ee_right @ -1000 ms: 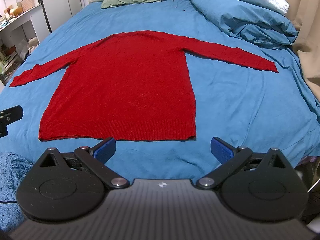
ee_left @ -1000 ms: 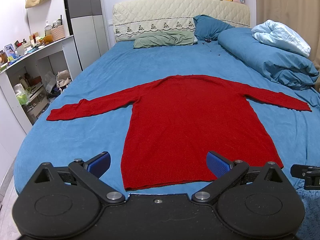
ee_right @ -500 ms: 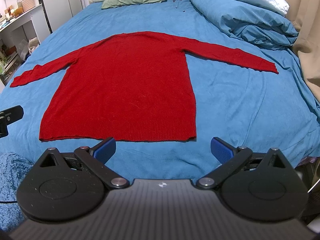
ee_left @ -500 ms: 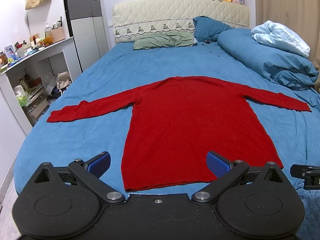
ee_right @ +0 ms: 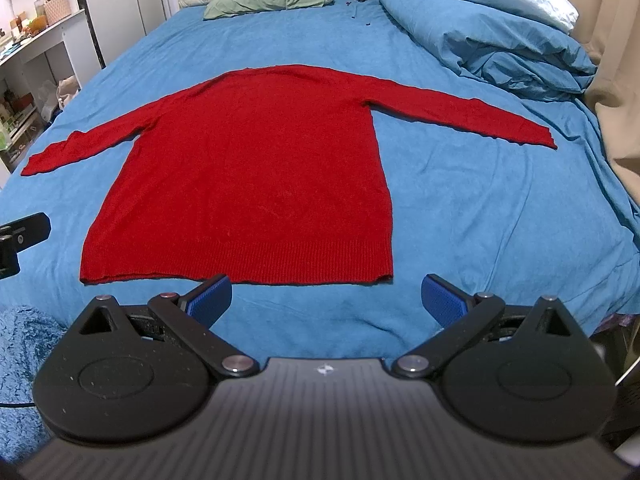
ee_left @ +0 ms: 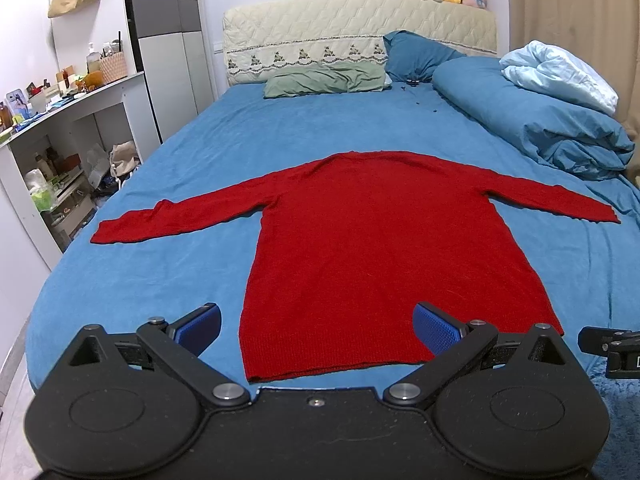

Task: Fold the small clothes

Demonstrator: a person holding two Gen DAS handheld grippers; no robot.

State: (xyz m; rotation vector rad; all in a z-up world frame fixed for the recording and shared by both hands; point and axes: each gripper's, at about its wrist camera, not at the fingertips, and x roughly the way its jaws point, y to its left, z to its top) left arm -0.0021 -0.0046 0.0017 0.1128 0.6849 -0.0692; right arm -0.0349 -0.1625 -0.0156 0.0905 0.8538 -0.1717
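A red long-sleeved sweater lies flat on the blue bed sheet, hem toward me, both sleeves spread out sideways. It also shows in the right wrist view. My left gripper is open and empty, hovering just before the hem's left part. My right gripper is open and empty, just before the hem's right corner. Neither touches the sweater.
A rumpled blue duvet with a pale blue blanket lies along the bed's right side. Green and blue pillows lie at the headboard. A white shelf desk stands left of the bed. A fluffy blue rug lies at the foot.
Both grippers have edged slightly, so the sweater sits a little lower in both views. Both stay open; the sweater has not moved.
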